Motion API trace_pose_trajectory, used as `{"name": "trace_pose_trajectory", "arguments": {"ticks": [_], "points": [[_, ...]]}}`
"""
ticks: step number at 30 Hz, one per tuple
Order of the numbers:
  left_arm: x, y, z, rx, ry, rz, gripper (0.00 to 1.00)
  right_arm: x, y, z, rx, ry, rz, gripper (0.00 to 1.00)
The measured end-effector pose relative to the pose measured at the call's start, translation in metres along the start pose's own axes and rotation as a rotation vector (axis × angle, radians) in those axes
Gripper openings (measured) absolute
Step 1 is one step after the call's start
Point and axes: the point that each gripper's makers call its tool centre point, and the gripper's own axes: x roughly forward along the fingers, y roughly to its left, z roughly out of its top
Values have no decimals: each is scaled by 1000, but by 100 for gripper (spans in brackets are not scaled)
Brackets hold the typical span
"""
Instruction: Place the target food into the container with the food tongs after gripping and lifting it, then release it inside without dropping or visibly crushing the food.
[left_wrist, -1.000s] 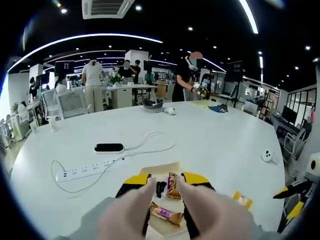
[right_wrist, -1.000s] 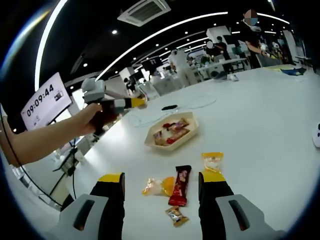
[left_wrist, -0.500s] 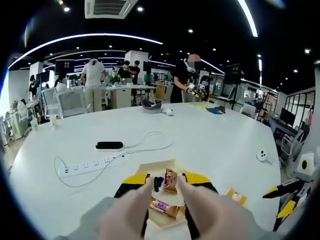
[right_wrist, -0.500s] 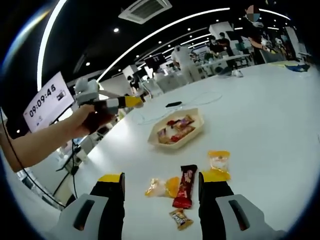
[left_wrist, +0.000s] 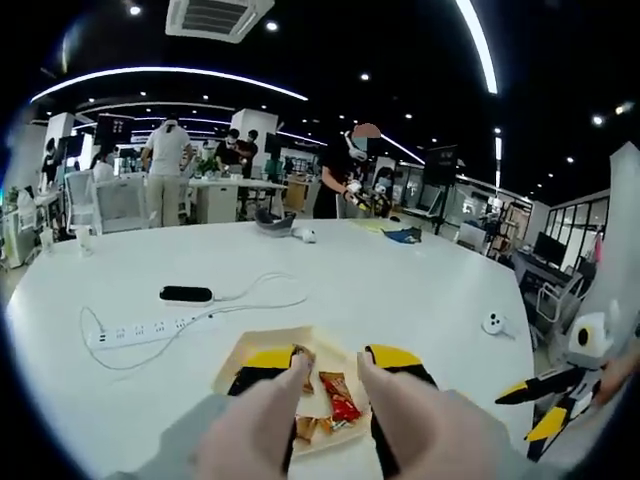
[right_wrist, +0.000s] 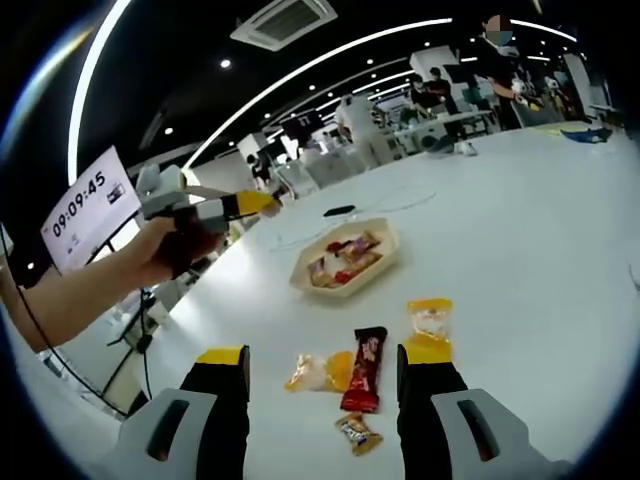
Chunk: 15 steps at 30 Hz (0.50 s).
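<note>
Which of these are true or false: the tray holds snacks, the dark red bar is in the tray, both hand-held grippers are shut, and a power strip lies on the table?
1. The tray holds wrapped snacks. True.
2. The dark red bar is in the tray. False: it lies on the table, apart from the tray.
3. Both are shut. False: the right hand-held gripper and the left hand-held gripper are open and hold nothing.
4. A power strip lies on the table. True.
</note>
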Motion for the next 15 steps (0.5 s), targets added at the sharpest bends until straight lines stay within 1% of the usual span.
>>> {"name": "trace_pose_trajectory", "arguments": {"ticks": [7,12,15], "points": [[-8,1,-1,-20,-12,8,25,4,2,2,-6,3,4,60],[-13,3,-2,-24,-17,18,25,8,6,-2,-7,19,20,60],[-19,3,1,-31,-28,23,25,12,11,-5,-16,36,34,60]]}}
